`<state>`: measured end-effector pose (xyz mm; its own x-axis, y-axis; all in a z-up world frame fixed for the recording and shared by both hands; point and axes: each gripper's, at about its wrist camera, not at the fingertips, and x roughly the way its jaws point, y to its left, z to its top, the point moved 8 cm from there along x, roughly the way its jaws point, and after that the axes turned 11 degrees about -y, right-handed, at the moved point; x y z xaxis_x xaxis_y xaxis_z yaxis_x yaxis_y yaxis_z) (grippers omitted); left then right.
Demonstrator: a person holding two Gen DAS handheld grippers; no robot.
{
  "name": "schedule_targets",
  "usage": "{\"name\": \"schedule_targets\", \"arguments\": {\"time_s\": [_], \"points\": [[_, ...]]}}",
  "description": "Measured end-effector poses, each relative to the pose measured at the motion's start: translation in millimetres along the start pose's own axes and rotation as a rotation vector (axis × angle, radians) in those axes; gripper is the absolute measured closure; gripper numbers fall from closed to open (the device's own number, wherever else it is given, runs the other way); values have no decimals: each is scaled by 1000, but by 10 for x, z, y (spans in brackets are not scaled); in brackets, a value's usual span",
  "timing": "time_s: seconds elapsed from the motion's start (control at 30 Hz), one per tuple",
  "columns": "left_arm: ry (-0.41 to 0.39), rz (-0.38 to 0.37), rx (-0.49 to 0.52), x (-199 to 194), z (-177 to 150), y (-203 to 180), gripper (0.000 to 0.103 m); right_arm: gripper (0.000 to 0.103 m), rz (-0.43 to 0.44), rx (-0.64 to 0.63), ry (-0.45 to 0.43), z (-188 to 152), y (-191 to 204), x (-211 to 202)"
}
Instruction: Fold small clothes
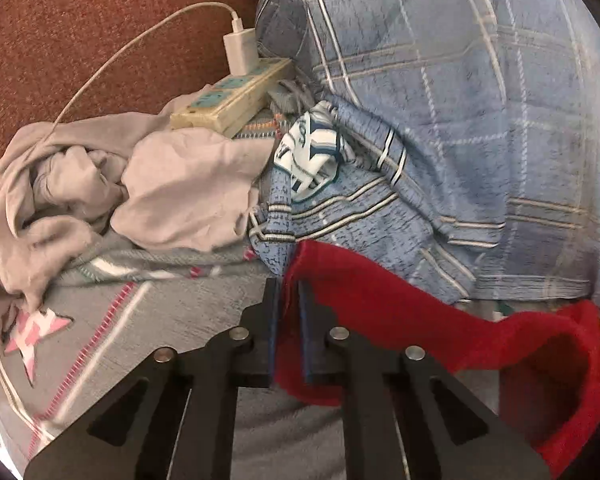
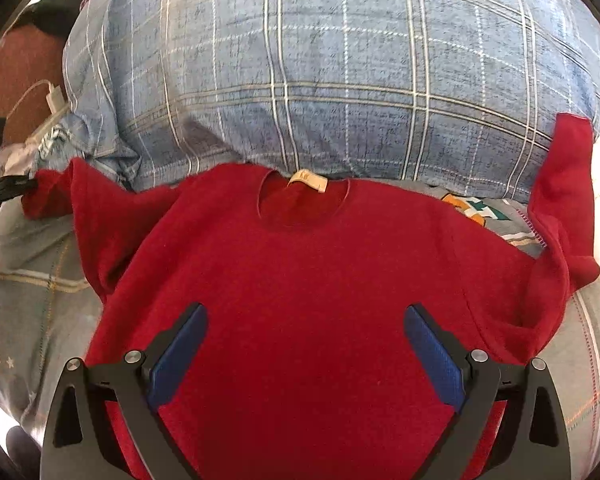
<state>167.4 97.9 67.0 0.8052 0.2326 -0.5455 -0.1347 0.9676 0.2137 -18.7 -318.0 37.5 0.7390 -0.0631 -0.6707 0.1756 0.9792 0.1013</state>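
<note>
A small red sweater (image 2: pixel 300 280) lies spread flat on the grey bedding (image 2: pixel 32 280), neck hole and cream label (image 2: pixel 308 180) toward a blue plaid pillow. My right gripper (image 2: pixel 306 316) is open, hovering over the sweater's chest, holding nothing. My left gripper (image 1: pixel 288 288) is shut on the end of the sweater's left sleeve (image 1: pixel 380 312); it also shows at the left edge of the right wrist view (image 2: pixel 24 186). The right sleeve (image 2: pixel 568 200) is bent upward against the pillow.
A blue plaid pillow (image 2: pixel 320 68) lies behind the sweater. A crumpled beige garment (image 1: pixel 140 196), a power strip (image 1: pixel 228 100) with a white charger (image 1: pixel 240 50) and cable sit at the left, by a rust-coloured headboard (image 1: pixel 80 28).
</note>
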Motion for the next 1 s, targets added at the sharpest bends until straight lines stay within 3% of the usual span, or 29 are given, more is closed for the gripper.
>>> {"name": "schedule_targets", "arguments": {"time_s": [0.23,0.33,0.47,0.63,0.77,0.9,1.0], "points": [[-178,23,-15,-729,893,451,96,5,3,33,-11,46,-93,-64],[-218,-30,-13,-1077,1158,416,96,5,0,47,-14,40,-136,-77],[-259,-166,48,-1495,1232,-85,96,5,-10,59,-15,50,-248,-112],[-265,-407,150,-2067,969,-1136,96,4,-55,90,-49,167,-578,-239],[-190,-591,225,-2275,436,-2176,96,4,-102,131,-62,229,-937,-296],[-73,-703,228,-2285,-99,-2947,96,4,-125,184,-56,193,-1211,-316],[-17,-727,260,-2193,-489,-3391,96,4,-149,191,-56,157,-1373,-340]]}}
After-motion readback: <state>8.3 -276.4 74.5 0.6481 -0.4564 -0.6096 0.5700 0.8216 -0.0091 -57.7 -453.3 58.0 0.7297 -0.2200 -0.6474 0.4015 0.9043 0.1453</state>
